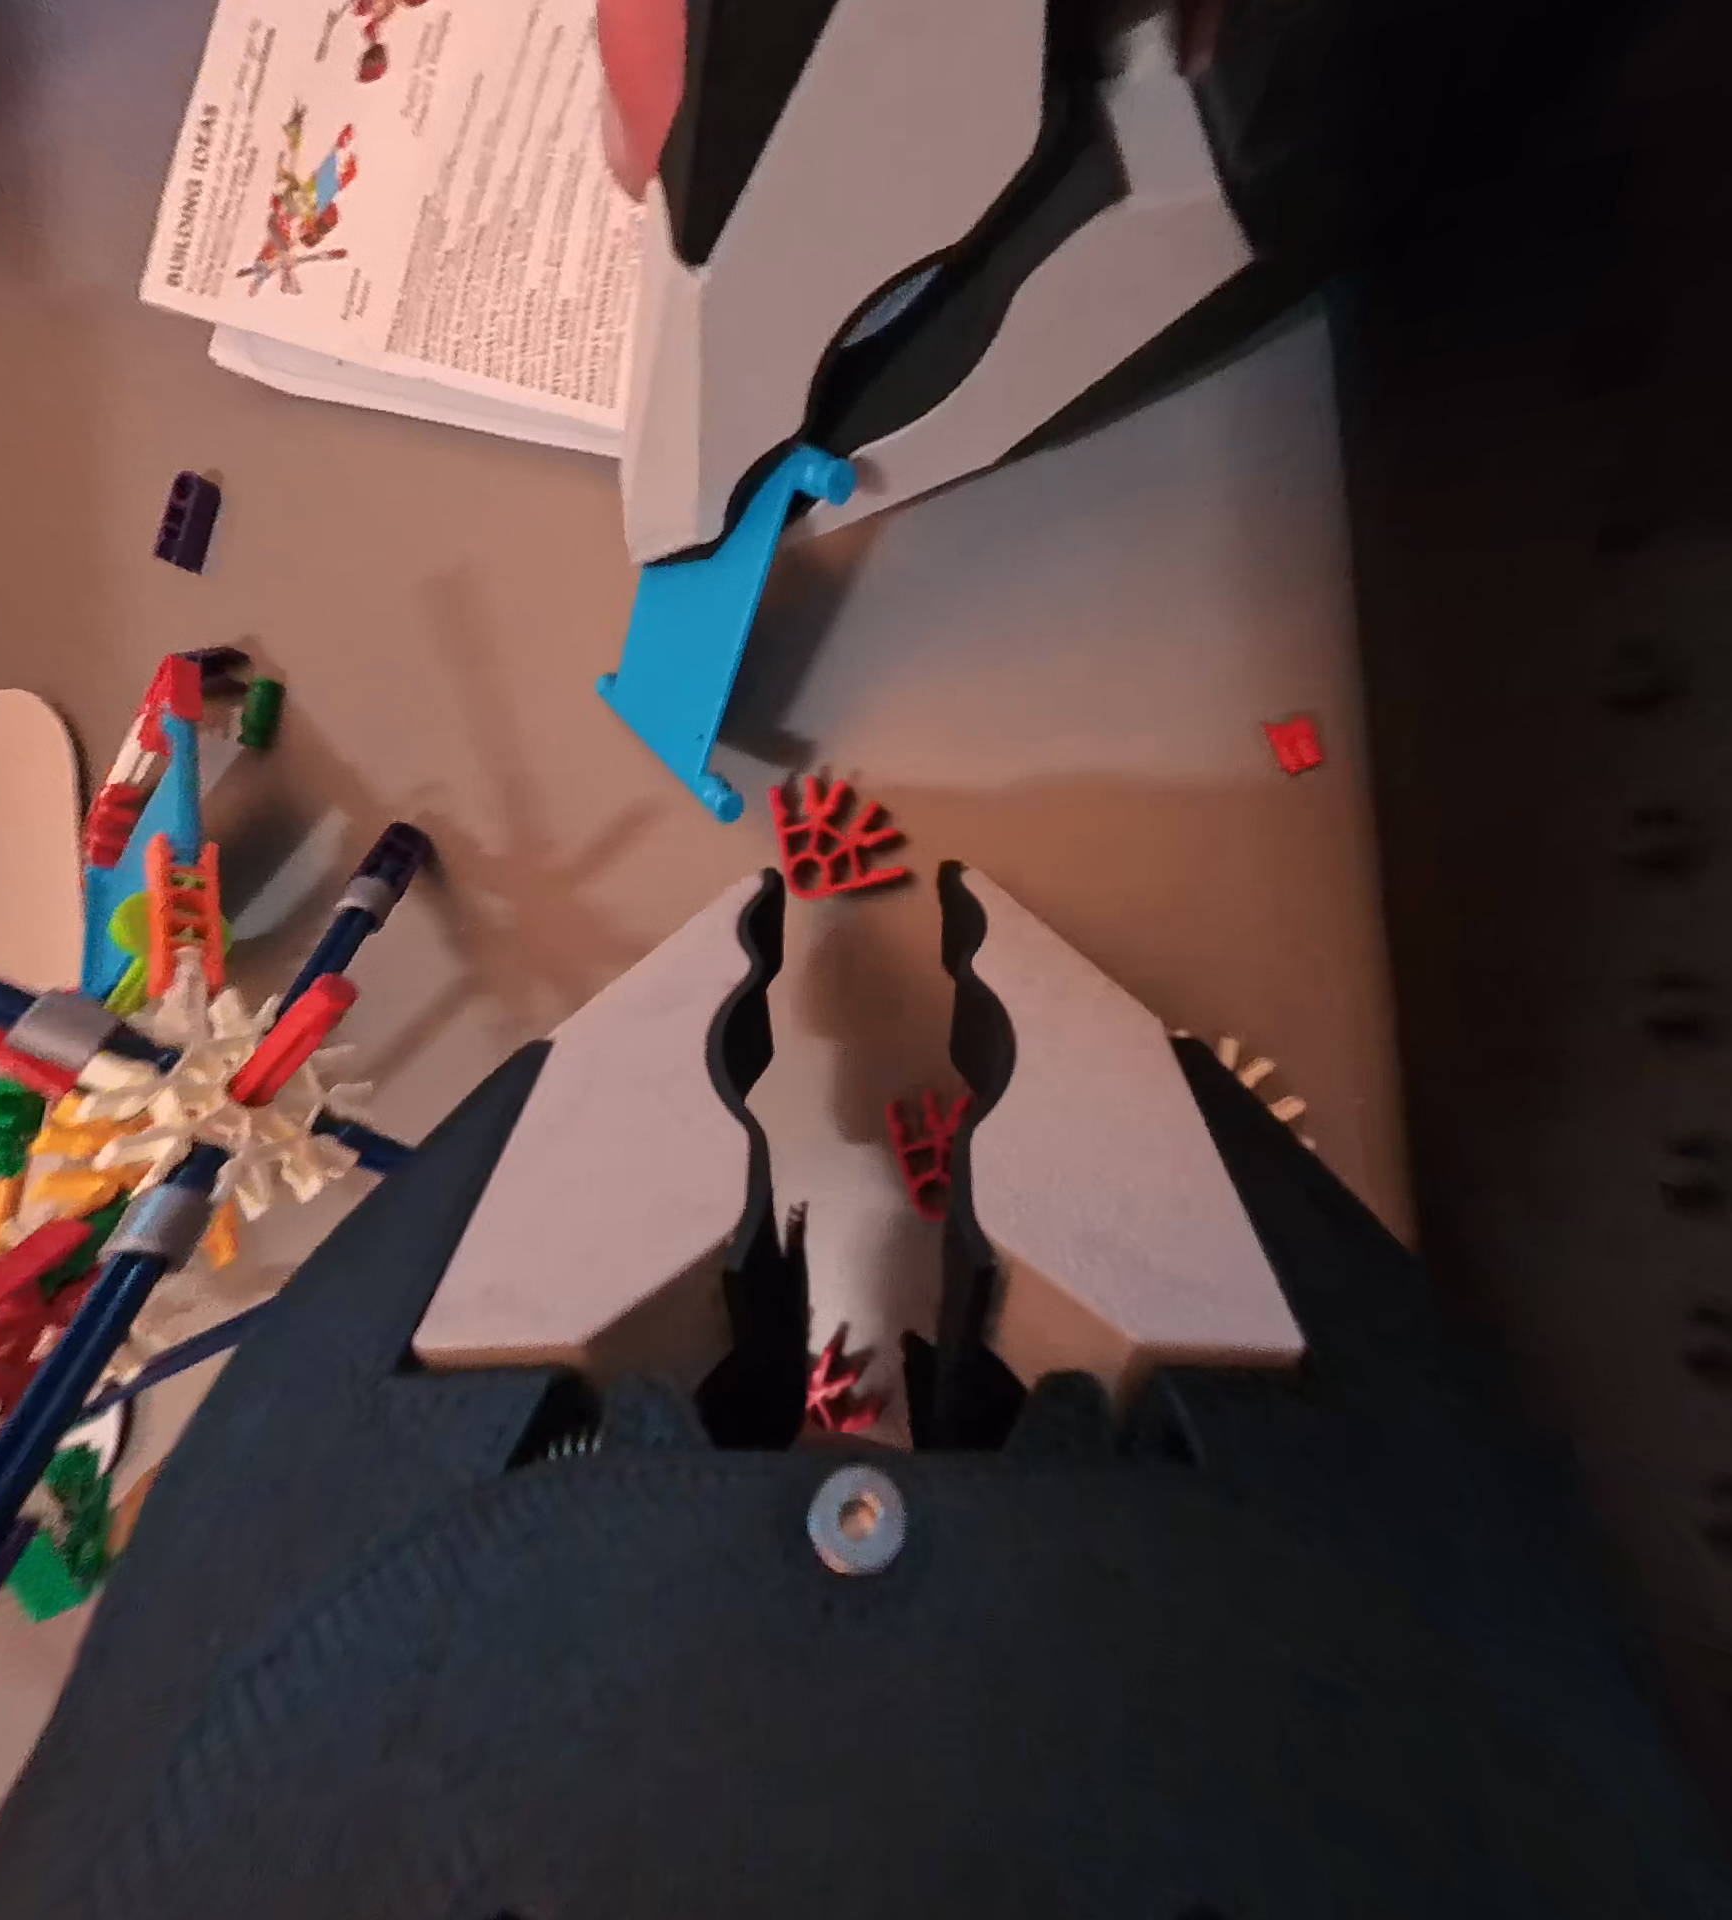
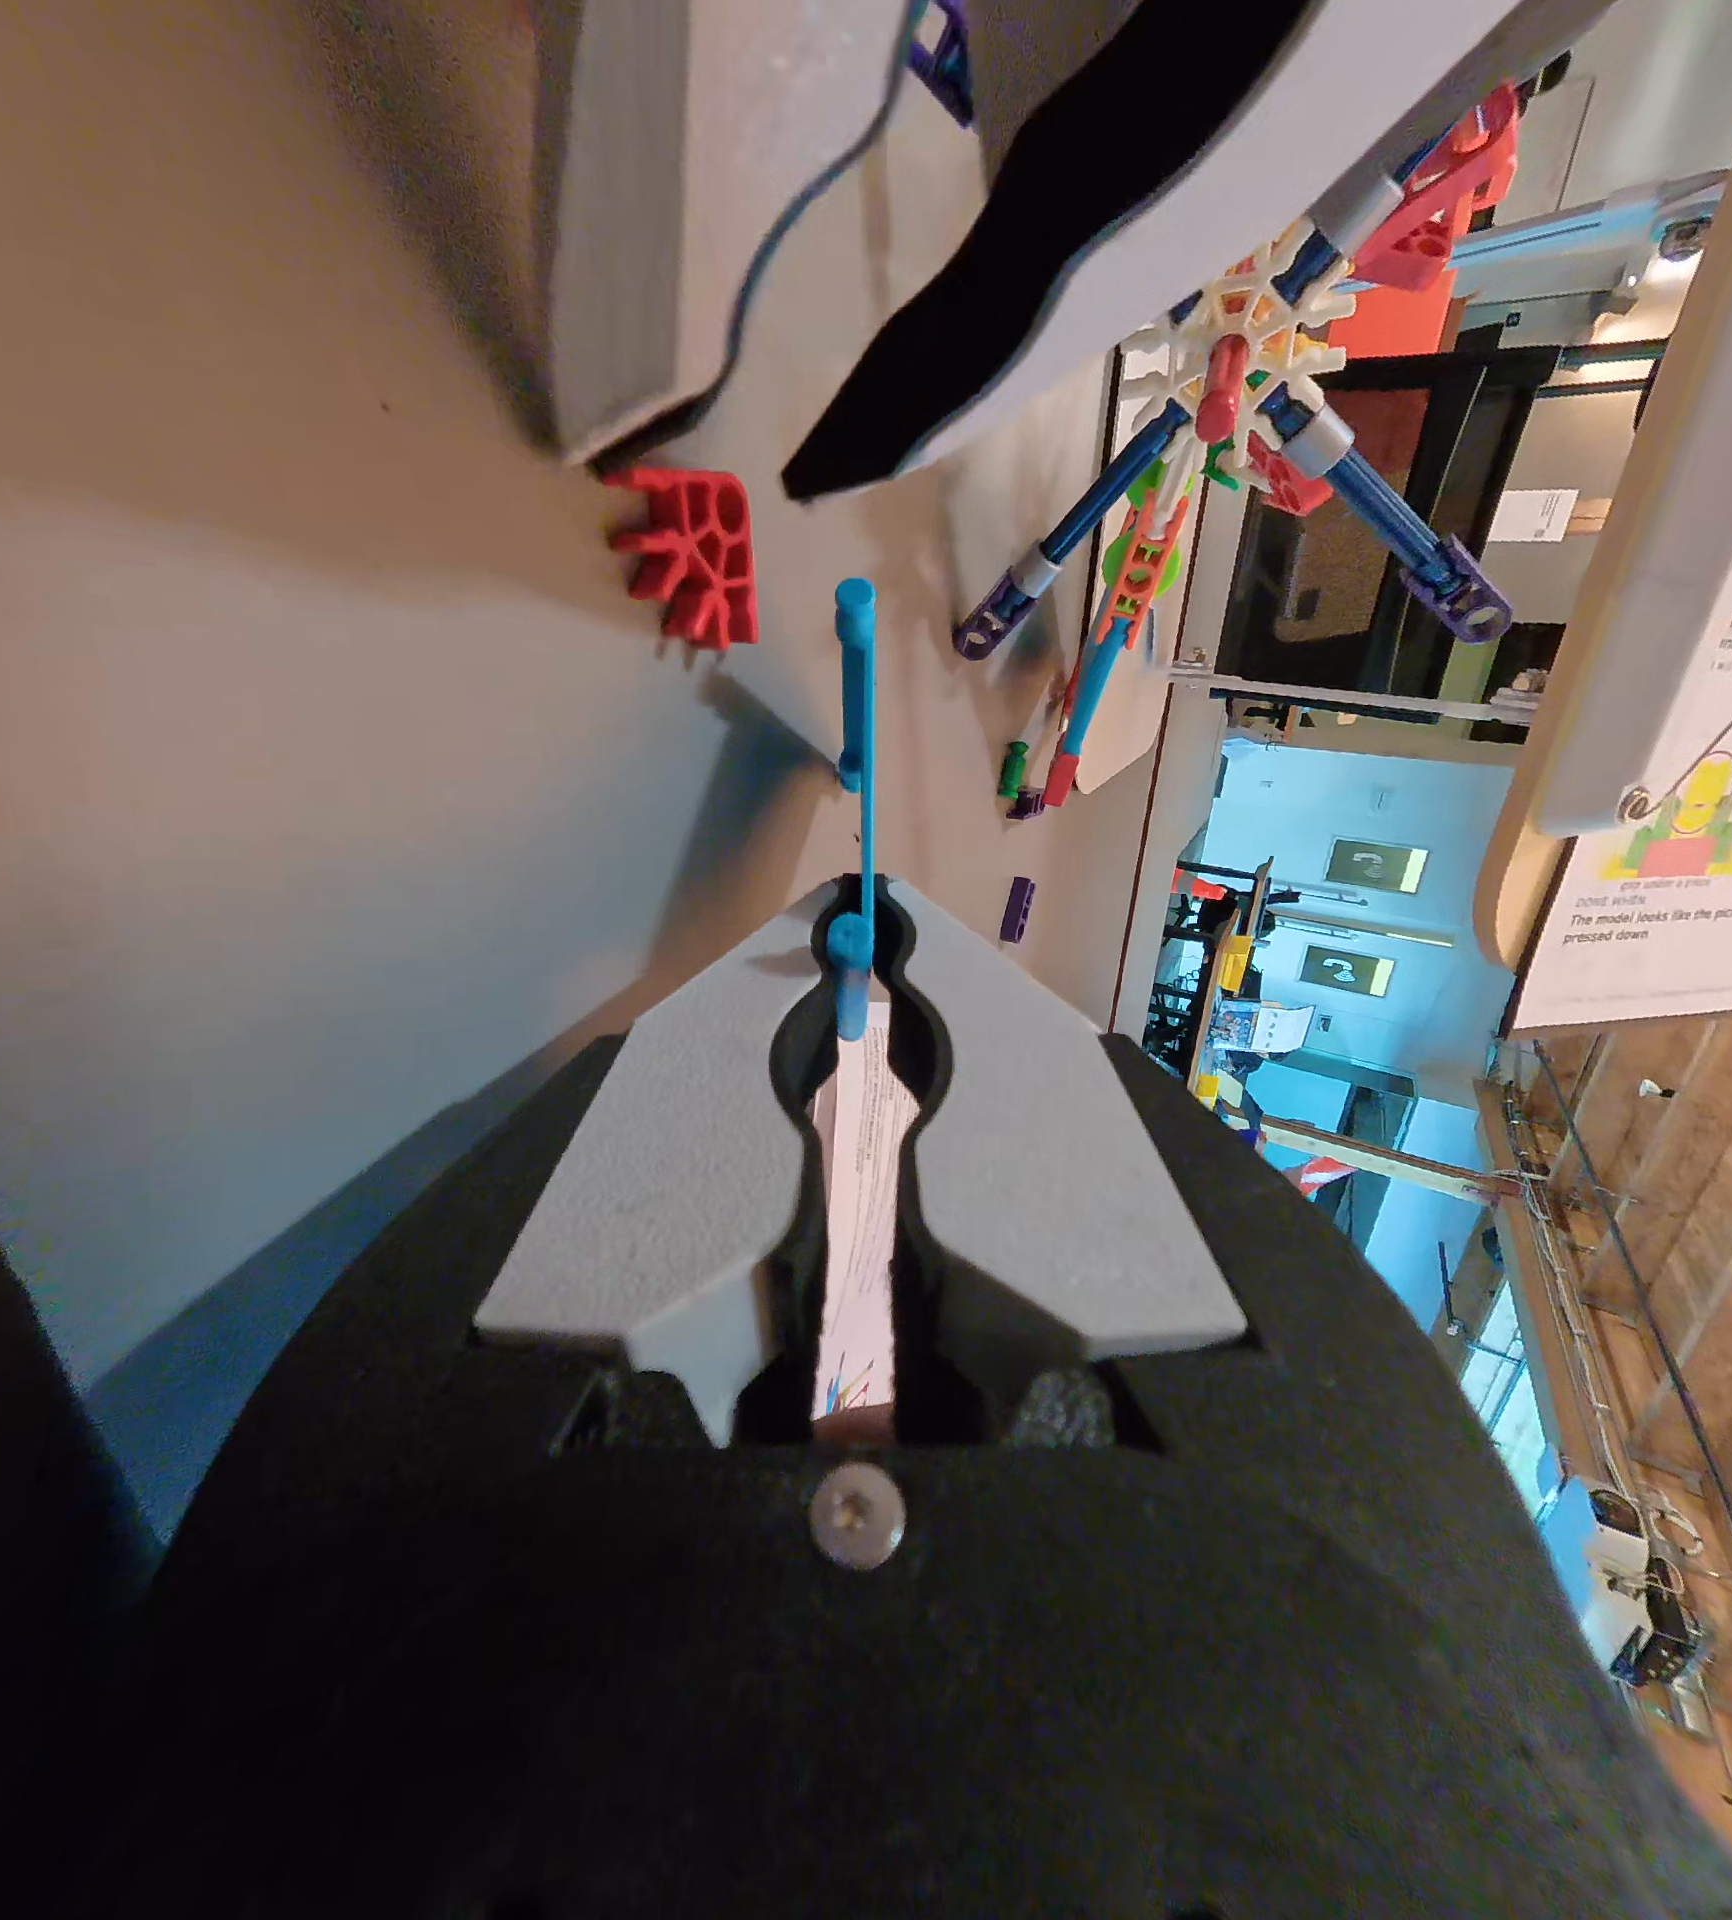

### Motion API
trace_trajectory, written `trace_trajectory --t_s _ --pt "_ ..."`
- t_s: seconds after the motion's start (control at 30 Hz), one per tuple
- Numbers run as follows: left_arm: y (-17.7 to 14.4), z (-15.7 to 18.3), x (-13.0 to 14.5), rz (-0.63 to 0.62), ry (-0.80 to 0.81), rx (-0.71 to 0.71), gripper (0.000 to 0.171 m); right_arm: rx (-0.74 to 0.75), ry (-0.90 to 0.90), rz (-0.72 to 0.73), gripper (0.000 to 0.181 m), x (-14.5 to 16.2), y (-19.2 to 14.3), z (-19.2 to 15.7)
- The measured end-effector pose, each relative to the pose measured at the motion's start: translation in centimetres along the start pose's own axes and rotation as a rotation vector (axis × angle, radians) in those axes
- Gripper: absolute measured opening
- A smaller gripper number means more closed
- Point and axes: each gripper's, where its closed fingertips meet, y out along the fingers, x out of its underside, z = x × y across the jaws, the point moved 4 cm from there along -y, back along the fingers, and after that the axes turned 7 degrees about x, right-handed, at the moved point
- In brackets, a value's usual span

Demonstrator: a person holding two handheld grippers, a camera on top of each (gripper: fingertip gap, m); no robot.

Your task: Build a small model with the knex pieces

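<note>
The right gripper (image 2: pixel 857 894) is clamped on a thin blue flat panel piece (image 2: pixel 860 717), pinching it near one pegged end so that its own view sees the panel edge-on, as a narrow blue strip rising from the tips. The left wrist view shows what that one cannot: the panel's (image 1: pixel 680 665) broad face, slanting down from the right gripper (image 1: pixel 820 468) towards the grey table (image 1: pixel 1101 644), its lower pegged end close to a red fan-shaped connector (image 1: pixel 836 836).

The left gripper (image 1: pixel 862 883) stands with its jaws narrowly apart and nothing between the tips; the red connector lies just beyond them. A second red connector (image 1: pixel 929 1148) shows partly behind the right-hand finger, and a third red bit deep in the gap is too blurred to make out.

From the right wrist view the red connector (image 2: pixel 696 556) sits just beside the left gripper's (image 2: pixel 696 473) tips. To the right in that view stands a colourful rod-and-connector model (image 2: pixel 1246 416); the left view cuts it (image 1: pixel 145 1101) off at the frame's left edge and blurs it. A printed instruction sheet (image 1: pixel 405 197) lies at the far left of the table, and a small purple piece (image 1: pixel 187 520) lies near it. A small red clip (image 1: pixel 1293 743) lies alone at the right, near the table's edge
</note>
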Motion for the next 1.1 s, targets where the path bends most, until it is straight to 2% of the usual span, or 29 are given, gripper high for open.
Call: trace_trajectory --t_s 0.2,0.3,0.53,0.67,0.9,1.1 --pt "0.4 0.1 -0.3 0.008 -0.023 -0.005 0.016 -0.001 0.008 -0.005 0.000 0.3 -0.1 -0.1" --pt "0.5 0.2 -0.4 0.005 -0.037 -0.017 0.015 0.000 0.008 -0.005 0.000 0.3 -0.2 -0.1" --pt "0.5 0.3 -0.5 -0.016 -0.145 -0.048 0.015 0.003 0.007 -0.014 0.000 0.5 -0.2 -0.2" --pt "0.0 0.0 0.3 -0.080 -0.188 -0.120 0.014 0.004 0.005 -0.026 0.000 0.6 -0.1 -0.1" --pt "0.1 -0.7 0.5 -0.032 -0.272 -0.129 0.017 0.007 -0.019 -0.052 0.000 0.2 0.3 -0.1" --pt "-0.7 -0.5 0.3 0.010 -0.231 -0.078 0.022 0.010 -0.031 -0.065 0.000 0.2 0.3 -0.3"
